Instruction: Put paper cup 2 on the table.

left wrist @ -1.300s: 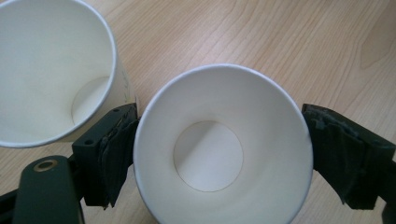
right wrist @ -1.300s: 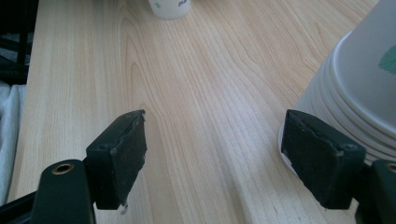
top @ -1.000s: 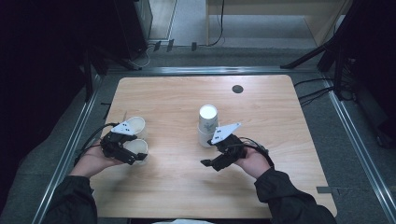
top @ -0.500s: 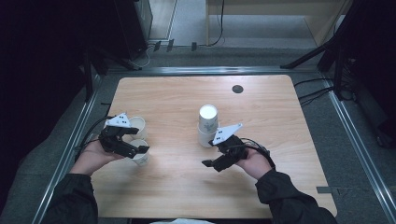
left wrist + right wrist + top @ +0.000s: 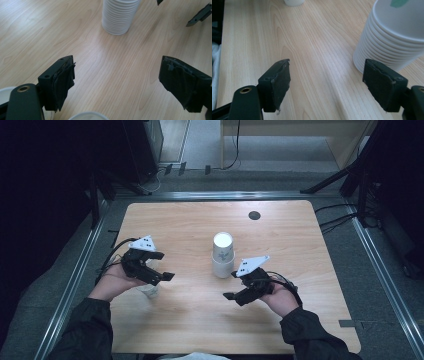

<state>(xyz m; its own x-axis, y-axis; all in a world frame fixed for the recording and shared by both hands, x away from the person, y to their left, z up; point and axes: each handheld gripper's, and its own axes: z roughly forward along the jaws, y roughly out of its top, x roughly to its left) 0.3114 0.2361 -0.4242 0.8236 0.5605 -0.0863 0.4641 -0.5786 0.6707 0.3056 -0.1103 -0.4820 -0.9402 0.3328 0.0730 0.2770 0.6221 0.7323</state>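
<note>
High view: grippers (image 5: 162, 272) flanking cup stack (image 5: 222, 255)

Your sleeves are dark, a jacket-like cloth bunched at the cuffs. Each hand carries a black tool. Your left claw (image 5: 161, 276) bears a pale grey three-cornered plate with small black dots on top, and black cable loops trail from its rear. Your right claw (image 5: 231, 284) has the same grey dotted plate and a coil of thin black cable behind it. Close up, each has two blocky black jaws faced with worn, fraying dark padding, with brass-ringed holes in the jaw arms.
</note>
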